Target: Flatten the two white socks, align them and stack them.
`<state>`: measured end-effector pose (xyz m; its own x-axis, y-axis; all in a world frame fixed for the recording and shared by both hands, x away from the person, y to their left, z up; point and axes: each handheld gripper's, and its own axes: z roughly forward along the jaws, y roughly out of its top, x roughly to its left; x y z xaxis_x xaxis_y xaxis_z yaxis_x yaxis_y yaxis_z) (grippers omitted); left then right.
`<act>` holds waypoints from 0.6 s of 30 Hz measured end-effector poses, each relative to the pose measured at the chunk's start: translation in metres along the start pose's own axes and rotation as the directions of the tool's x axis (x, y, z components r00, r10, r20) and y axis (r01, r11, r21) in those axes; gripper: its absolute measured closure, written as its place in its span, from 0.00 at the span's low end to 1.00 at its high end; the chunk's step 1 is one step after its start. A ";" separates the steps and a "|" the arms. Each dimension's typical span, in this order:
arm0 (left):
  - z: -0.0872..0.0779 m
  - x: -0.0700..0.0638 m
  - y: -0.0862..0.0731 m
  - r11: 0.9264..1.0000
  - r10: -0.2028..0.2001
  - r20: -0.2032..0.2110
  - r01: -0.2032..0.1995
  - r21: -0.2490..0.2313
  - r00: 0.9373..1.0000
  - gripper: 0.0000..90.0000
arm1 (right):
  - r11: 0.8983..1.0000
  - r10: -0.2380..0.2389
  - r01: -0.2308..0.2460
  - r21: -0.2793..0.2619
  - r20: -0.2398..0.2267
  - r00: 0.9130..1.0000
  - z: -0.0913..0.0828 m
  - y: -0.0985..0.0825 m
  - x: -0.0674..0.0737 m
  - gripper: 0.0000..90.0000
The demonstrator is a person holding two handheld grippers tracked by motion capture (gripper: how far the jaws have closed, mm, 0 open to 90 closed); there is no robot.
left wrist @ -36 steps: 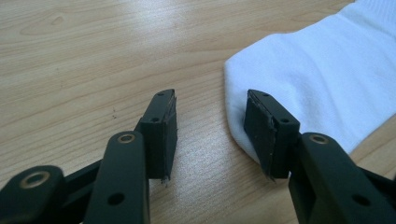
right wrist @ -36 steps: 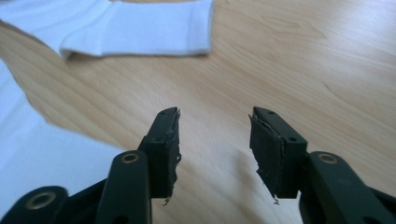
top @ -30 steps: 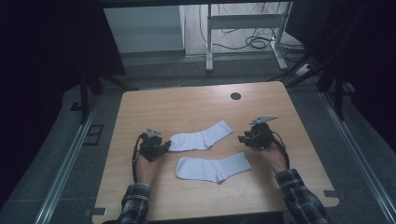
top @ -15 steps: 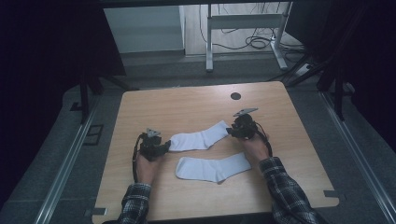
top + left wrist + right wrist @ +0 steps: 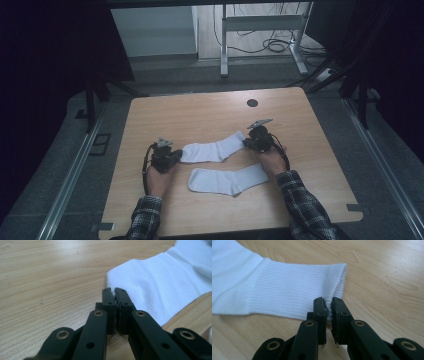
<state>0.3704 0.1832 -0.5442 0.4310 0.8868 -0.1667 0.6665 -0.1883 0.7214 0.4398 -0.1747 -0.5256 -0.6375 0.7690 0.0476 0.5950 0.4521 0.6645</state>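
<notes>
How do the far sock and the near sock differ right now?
The far sock is pinched at both ends, by the left gripper and the right gripper; the near sock lies free. The far sock slants up to the right; the near sock lies flatter. Both are white.

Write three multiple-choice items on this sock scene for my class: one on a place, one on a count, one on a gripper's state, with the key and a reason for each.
1. Where does the far sock lie?
A. between the two grippers
B. on the floor
C. over the table's hole

2. How many white socks are on the table?
A. one
B. two
C. four

3. How does the left gripper stand?
A. wide open above the wood
B. shut on the near sock
C. shut on the far sock

Key: 1 A, the left gripper pinches one end and the right gripper the ribbed cuff end. 2 B, the far sock and the near sock. 3 C, white cloth shows between its closed jaws.
</notes>
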 end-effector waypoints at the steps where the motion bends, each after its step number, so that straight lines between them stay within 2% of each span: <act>1: 0.000 0.000 0.000 1.000 -0.006 0.007 0.006 -0.004 1.000 0.98 | 1.000 0.001 -0.001 -0.006 -0.002 1.000 -0.003 -0.001 0.000 0.91; 4: 0.000 0.000 0.001 1.000 -0.013 0.020 0.013 -0.011 1.000 0.98 | 1.000 0.001 -0.002 -0.025 -0.013 1.000 -0.013 -0.003 -0.001 0.91; 11: -0.009 -0.012 0.008 0.999 0.039 0.021 -0.038 -0.032 0.999 0.98 | 0.997 0.001 -0.004 -0.075 -0.043 0.999 -0.042 -0.007 -0.002 0.91; 18: -0.027 -0.020 0.015 0.996 0.066 0.047 -0.063 -0.063 0.997 0.98 | 0.996 0.004 -0.009 -0.093 -0.056 0.998 -0.058 -0.012 -0.003 0.91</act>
<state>0.3554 0.1741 -0.5113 0.5020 0.8517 -0.1505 0.5985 -0.2165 0.7713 0.4060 -0.2082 -0.4905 -0.6615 0.7442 0.0923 0.5527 0.4007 0.7307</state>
